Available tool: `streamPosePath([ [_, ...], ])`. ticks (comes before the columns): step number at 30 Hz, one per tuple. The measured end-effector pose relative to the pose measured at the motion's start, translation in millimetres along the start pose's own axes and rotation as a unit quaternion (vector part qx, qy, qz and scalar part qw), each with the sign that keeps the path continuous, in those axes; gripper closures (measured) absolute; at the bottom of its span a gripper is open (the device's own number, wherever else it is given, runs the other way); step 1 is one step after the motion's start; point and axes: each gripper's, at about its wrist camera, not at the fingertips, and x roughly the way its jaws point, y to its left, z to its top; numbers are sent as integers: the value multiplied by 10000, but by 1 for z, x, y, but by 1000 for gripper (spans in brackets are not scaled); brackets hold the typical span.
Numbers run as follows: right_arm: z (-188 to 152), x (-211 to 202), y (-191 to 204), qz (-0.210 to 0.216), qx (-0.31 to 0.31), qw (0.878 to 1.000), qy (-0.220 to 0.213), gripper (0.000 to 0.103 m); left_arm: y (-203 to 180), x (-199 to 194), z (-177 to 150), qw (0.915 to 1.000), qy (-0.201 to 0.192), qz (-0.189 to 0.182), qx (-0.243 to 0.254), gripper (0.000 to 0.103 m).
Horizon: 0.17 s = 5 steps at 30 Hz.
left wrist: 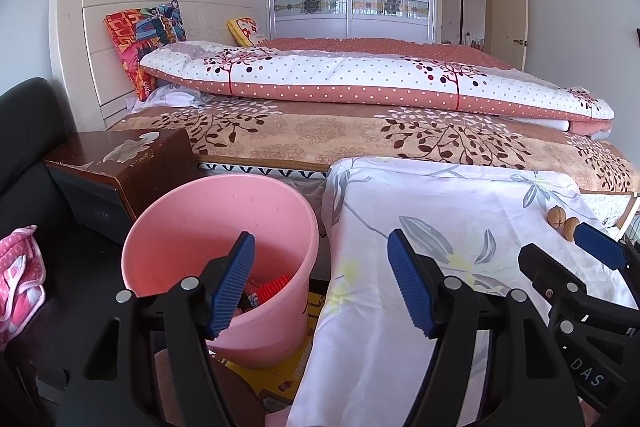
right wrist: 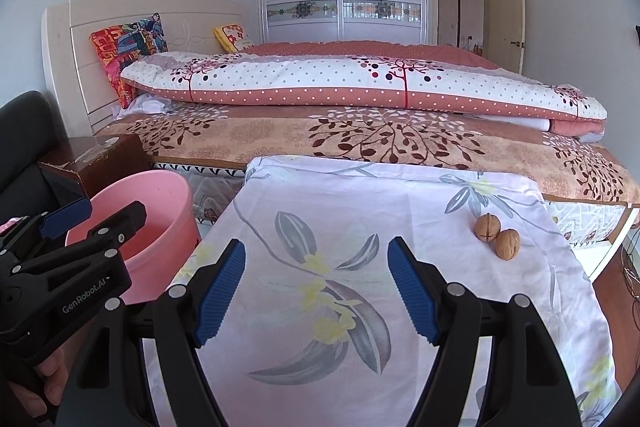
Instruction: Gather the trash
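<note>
Two brown round walnuts [right wrist: 497, 233] lying touching each other on the far right part of the white floral cloth-covered counter [right wrist: 304, 307], well apart from the pink plastic bucket [left wrist: 216, 223] on the left. Right tongs [right wrist: 316, 287] wide and empty; left tongs [left wrist: 320, 279] wide and empty above the bucket rim. Better to approach one walnut from above, close slowly around its middle, since round hard shell probably slips or rolls.
</note>
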Motion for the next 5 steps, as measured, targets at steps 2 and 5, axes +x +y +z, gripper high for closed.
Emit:
streamPosePath([
  [2,0,0,0,4,7,10000,9,31,0,1,0,10000,29,-4,-15,34],
  [5,-1,1,-1,5,21,10000,23,31,-1,2,-1,10000,50,1,-26,34],
])
